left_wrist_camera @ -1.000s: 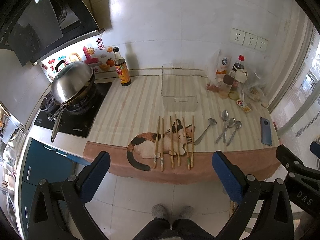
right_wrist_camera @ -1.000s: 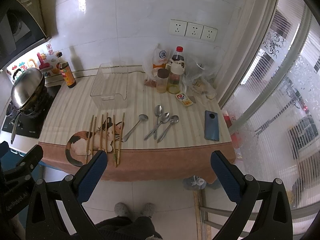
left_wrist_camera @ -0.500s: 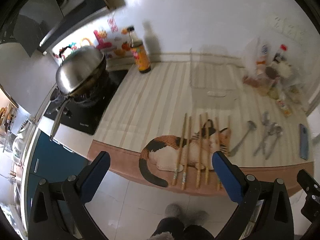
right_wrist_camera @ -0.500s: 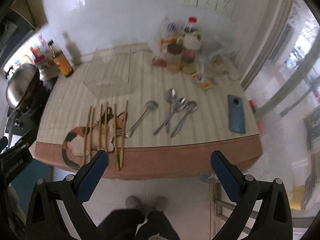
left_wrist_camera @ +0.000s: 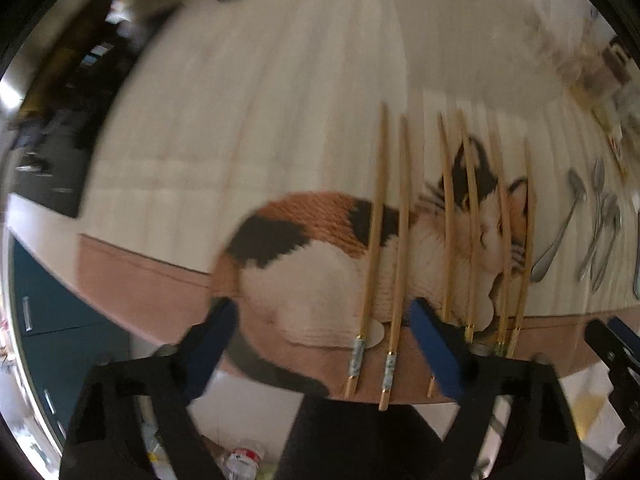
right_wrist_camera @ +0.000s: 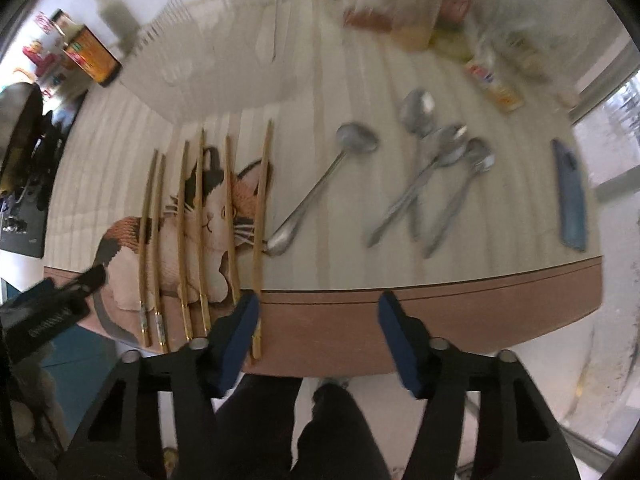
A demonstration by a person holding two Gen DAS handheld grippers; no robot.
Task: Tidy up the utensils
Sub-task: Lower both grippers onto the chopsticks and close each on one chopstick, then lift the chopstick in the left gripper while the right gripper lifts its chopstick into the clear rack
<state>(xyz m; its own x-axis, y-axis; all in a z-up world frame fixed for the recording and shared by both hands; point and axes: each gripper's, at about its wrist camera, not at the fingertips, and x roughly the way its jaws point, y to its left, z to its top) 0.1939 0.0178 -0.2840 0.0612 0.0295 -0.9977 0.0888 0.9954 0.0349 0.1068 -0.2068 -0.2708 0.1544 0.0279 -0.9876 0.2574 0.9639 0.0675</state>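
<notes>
L gripper point(left_wrist_camera: 324, 344) and R gripper point(right_wrist_camera: 318, 328) point down over chopsticks point(right_wrist_camera: 200, 232) on a cat mat point(left_wrist_camera: 320, 264). Both jaws closing, half-wide, gripping nothing. Spoons point(right_wrist_camera: 432, 184) lie just beside.

Left claw point(left_wrist_camera: 324, 340) closing over chopsticks point(left_wrist_camera: 374, 248)

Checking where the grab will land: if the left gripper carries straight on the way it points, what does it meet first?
Probably the handle ends of the two leftmost chopsticks, which lie between the closing fingers of the left gripper; depth is unclear.
</notes>
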